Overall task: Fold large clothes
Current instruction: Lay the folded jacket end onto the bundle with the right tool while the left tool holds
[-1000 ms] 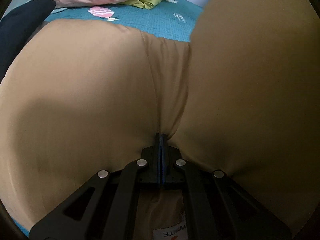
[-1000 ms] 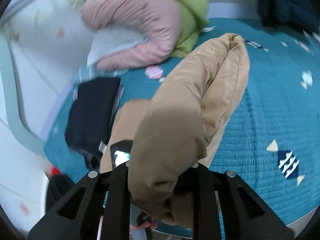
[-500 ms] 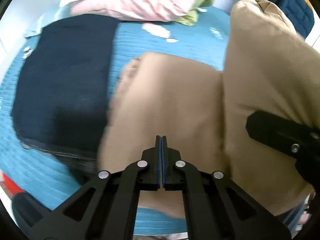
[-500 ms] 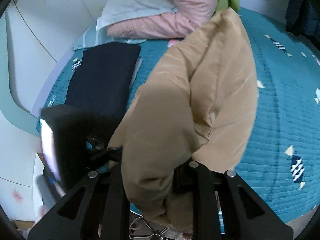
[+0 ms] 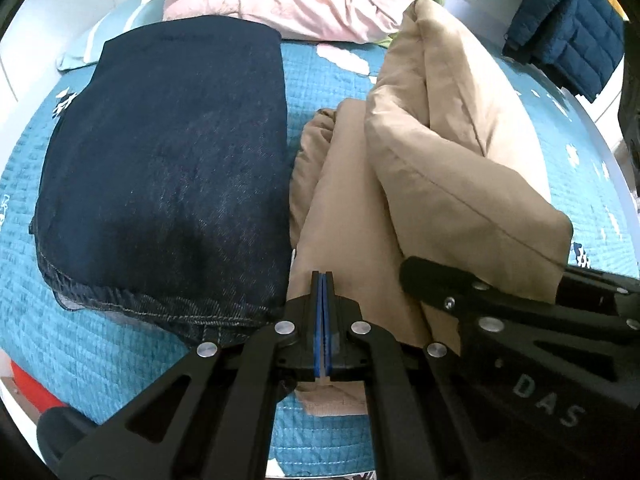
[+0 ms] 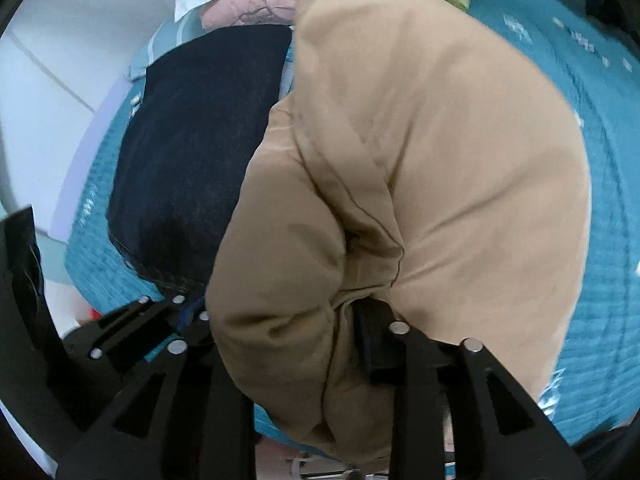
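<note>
- Tan padded coat [image 5: 448, 152] lies bunched on the teal quilted bedspread [image 5: 120, 360], near the bed's near edge, just right of a folded dark denim garment [image 5: 168, 152]; the two touch along the denim's right side.
- My left gripper [image 5: 322, 280]: the left wrist view shows my jaws pressed together, blue pads meeting, tips over a flat tan panel. Whether any fabric is caught between them I cannot tell.
- My right gripper [image 5: 472, 296]: in the left view it enters from the right, its tip under the coat's thick folded bulk. My right wrist view shows tan fabric [image 6: 400, 200] bulging up between my jaws and hiding the left finger; only the dark right finger [image 6: 372, 344] shows. Jaws clamped on the coat.
- Left view alone shows a navy quilted jacket [image 5: 568, 36] at far right.
- Both views show pink bedding [image 5: 288, 4] at the far side; the right view shows a white wall [image 6: 52, 60] at left.
- Right view shows my left gripper [image 6: 180, 312] at near left, beside the denim's near edge.
</note>
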### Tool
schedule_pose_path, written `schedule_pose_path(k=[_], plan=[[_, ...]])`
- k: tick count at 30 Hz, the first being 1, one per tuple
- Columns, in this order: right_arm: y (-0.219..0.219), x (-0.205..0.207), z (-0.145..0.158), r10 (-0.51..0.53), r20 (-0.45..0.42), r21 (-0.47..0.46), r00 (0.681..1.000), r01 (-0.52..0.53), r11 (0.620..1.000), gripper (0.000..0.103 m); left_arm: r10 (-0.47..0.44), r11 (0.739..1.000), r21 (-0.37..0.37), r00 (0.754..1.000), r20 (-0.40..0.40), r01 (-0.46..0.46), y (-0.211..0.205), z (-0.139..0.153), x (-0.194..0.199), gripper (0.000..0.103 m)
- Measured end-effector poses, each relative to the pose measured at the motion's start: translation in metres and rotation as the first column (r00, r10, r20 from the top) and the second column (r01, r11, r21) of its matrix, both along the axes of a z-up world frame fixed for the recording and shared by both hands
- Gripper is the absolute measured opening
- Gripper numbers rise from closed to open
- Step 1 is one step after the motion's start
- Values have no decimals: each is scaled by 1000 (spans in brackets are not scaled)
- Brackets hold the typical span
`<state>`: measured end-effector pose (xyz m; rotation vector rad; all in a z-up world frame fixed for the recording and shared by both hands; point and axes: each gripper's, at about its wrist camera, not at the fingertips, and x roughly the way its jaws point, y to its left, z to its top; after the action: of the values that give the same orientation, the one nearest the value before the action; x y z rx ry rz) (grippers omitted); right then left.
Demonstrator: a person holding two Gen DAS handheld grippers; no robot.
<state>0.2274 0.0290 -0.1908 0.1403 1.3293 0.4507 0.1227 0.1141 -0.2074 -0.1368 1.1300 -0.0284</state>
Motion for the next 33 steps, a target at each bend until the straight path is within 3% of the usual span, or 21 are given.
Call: schedule_pose_path(k=[5,16,22,25,29,31,33], plan=[[-13,2,-3,-30,-87,153,996,43,987,47,2,1000,-27,1000,-9,-2,2,-2,8,1],[-29,-4,-7,-34,-214,333,976,106,937,47,9,999,-40,1000,12,-8,11,7,4,1],[-22,-3,-12,-37,-226,330,973,112,937,47,33,997,-65,997,68,-28,28,27,-3,2],[-26,-3,-18,-61,-255,339,965,149,929,47,42,992,-126,994,101,-29,40,39,-8,10],[-35,-1,-21,-92,-315,391,945,217,895,47,-6,978,-207,992,130,33,37,50,-13,10],[-39,0,-25,-113,-349,412,930,261,873,47,-46,957,-276,989,140,84,33,54,-15,10],[-45,-1,-29,-131,-376,432,917,298,851,47,-70,948,-299,986,150,113,27,57,-17,10]])
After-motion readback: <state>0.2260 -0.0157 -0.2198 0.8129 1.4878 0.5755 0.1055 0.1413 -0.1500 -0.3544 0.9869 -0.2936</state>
